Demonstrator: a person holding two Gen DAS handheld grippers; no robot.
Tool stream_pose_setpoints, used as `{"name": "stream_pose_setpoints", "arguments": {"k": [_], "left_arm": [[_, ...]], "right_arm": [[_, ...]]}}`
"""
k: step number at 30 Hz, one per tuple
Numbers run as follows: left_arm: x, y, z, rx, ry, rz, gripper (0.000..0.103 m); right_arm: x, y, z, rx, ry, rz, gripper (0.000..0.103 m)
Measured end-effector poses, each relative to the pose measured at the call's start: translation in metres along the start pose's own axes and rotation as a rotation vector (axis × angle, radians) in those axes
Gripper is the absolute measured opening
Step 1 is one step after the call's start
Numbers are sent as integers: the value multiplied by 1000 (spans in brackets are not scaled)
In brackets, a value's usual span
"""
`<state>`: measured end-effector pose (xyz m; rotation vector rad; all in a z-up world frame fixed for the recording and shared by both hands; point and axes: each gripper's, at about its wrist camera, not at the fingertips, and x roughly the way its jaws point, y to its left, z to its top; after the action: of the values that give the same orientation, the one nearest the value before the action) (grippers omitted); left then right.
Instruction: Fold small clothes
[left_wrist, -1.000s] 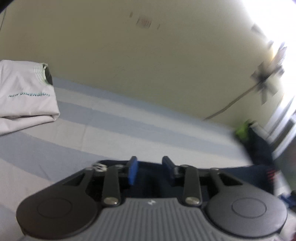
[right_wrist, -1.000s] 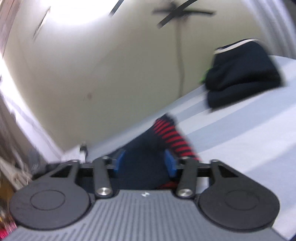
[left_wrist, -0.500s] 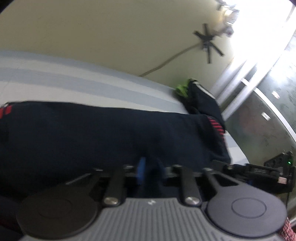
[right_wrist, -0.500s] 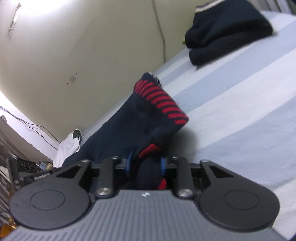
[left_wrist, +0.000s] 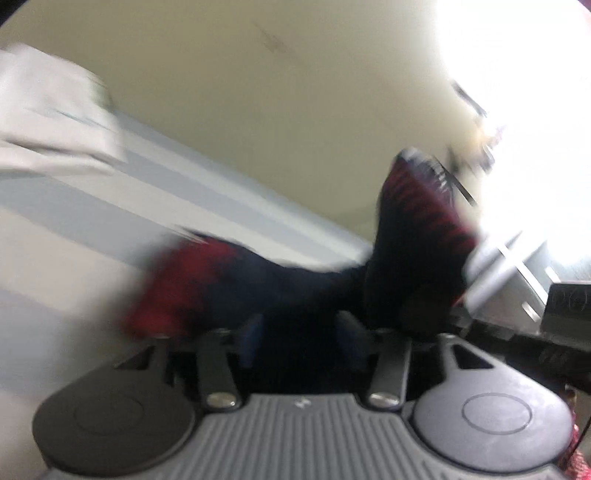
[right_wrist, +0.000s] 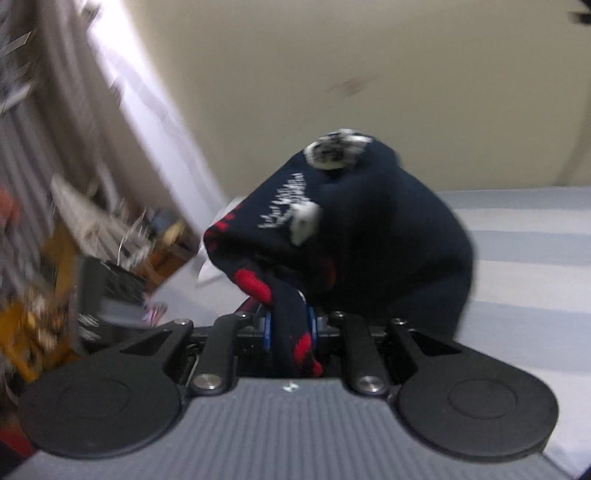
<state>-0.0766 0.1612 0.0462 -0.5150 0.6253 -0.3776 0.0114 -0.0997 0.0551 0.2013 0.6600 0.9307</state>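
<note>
A navy garment with red stripes (left_wrist: 295, 284) lies bunched on the striped bed in the left wrist view, one red-striped end (left_wrist: 424, 210) lifted up at the right. My left gripper (left_wrist: 295, 332) stands open with the dark cloth lying between its blue pads (left_wrist: 249, 334). In the right wrist view my right gripper (right_wrist: 290, 325) is shut on a fold of the same navy and red garment (right_wrist: 369, 229), which rises in a heap above the fingers, with white print showing. Both views are blurred by motion.
The bed sheet (left_wrist: 92, 206) has pale blue and white stripes. A folded white shirt (left_wrist: 48, 125) lies at the far left of the bed. A cream wall stands behind. Cluttered shelves and boxes (right_wrist: 55, 258) stand beyond the bed's edge in the right wrist view.
My left gripper was pinched on the dark cloth half a second ago and now stands open. My right gripper stays shut on the garment and has swung it over toward the left.
</note>
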Motion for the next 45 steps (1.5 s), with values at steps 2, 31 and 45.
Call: {"name": "stream_pose_setpoints", "arguments": {"k": [2, 31, 45], "left_arm": [[-27, 17, -1, -28, -65, 93, 65], [38, 45, 23, 12, 21, 217, 103], [30, 49, 17, -11, -15, 143, 103]], "right_arm": [[32, 19, -3, -43, 60, 9, 21], [39, -74, 0, 289, -41, -65, 68], [34, -87, -40, 396, -89, 91, 74]]}}
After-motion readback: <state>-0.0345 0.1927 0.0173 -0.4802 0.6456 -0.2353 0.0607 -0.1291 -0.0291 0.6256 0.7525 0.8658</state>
